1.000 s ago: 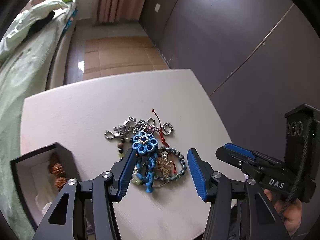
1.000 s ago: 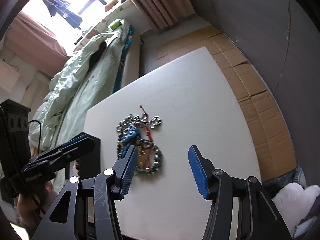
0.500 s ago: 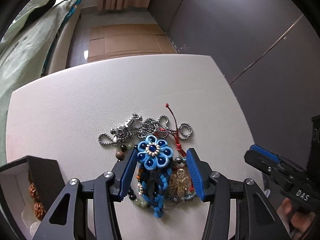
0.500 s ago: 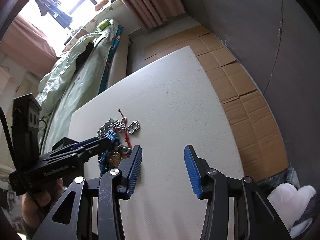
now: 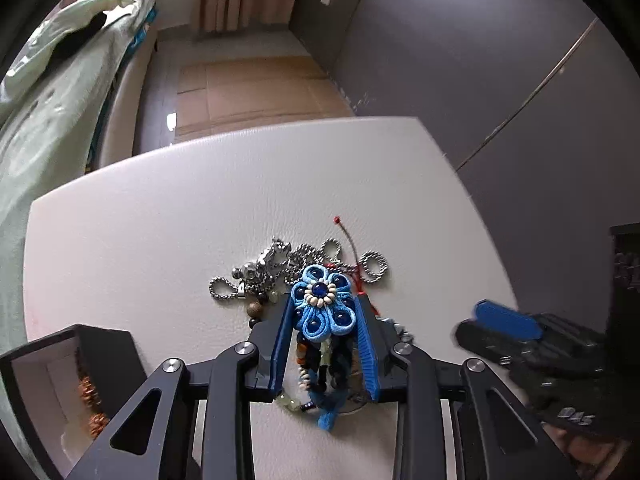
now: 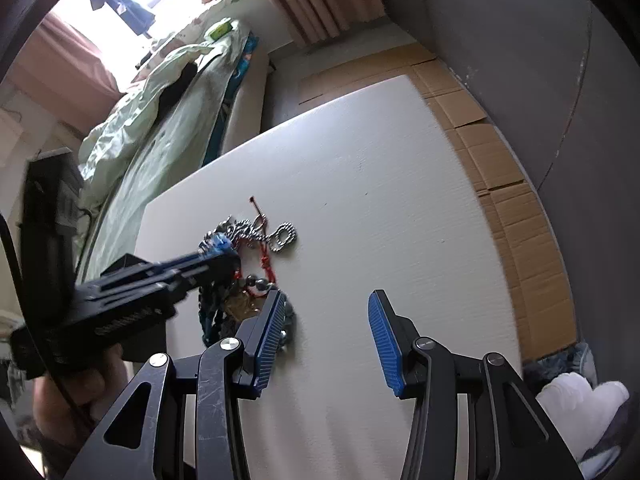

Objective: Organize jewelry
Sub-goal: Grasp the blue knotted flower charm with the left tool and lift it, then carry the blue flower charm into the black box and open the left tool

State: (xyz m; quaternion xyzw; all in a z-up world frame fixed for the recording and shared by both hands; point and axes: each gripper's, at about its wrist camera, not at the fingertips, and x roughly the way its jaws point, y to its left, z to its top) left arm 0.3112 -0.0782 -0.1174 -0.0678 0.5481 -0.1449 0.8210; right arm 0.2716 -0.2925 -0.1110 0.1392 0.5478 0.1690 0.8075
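Note:
A tangle of jewelry lies on the white table [image 5: 160, 240]: a silver ball chain [image 5: 298, 260], a red cord [image 5: 354, 248], bead strands and a blue flower ornament [image 5: 323, 308] on top. My left gripper [image 5: 322, 299] points down over the pile. Its jaws are closing, and both blue pads touch the sides of the flower. In the right wrist view the left gripper [image 6: 216, 256] covers most of the pile. My right gripper [image 6: 327, 296] hangs open over bare table just right of the pile, with nothing between its fingers.
An open black jewelry box [image 5: 60, 364] with white lining and brown beads [image 5: 90, 392] stands at the table's near left. A bed with green bedding [image 6: 160, 128] runs along the left. Cardboard [image 6: 512, 208] covers the floor by the grey wall.
My left gripper has come down over the pile and its jaws have narrowed from wide apart to the sides of the blue flower. The right gripper has barely shifted.

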